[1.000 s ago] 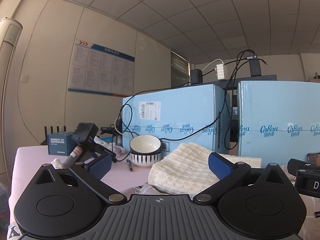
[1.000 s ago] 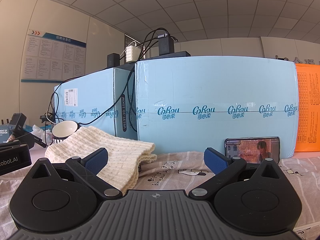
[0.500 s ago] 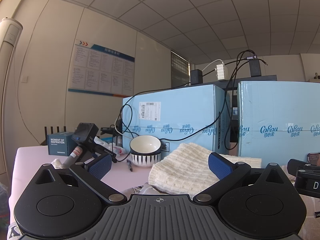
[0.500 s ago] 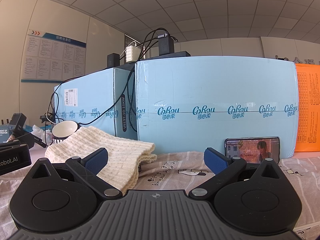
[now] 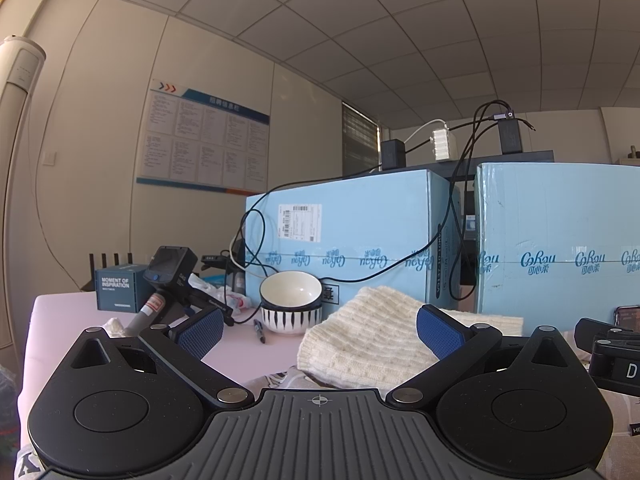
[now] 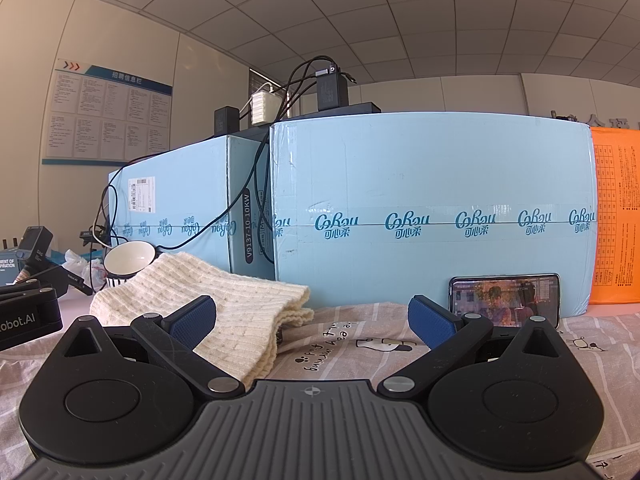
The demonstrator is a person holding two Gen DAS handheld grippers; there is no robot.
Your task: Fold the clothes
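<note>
A folded cream knit sweater (image 5: 368, 340) (image 6: 224, 300) lies on the table in front of the blue boxes. Under and to the right of it spreads a pinkish striped garment with small cartoon prints (image 6: 360, 344). My left gripper (image 5: 318, 326) rests low, open, with nothing between its blue pads; the sweater sits just beyond them. My right gripper (image 6: 310, 316) is open too and empty, sitting over the printed garment with the sweater's edge at its left finger. In the left wrist view the right gripper's body (image 5: 612, 360) shows at the right edge.
Two big light-blue boxes (image 6: 432, 216) (image 5: 344, 240) wall off the back, with cables and chargers on top. A striped bowl (image 5: 291, 304), a pen, a handheld camera (image 5: 168, 276) and a small dark box (image 5: 116, 288) stand at left. A phone (image 6: 504, 300) leans on the right box.
</note>
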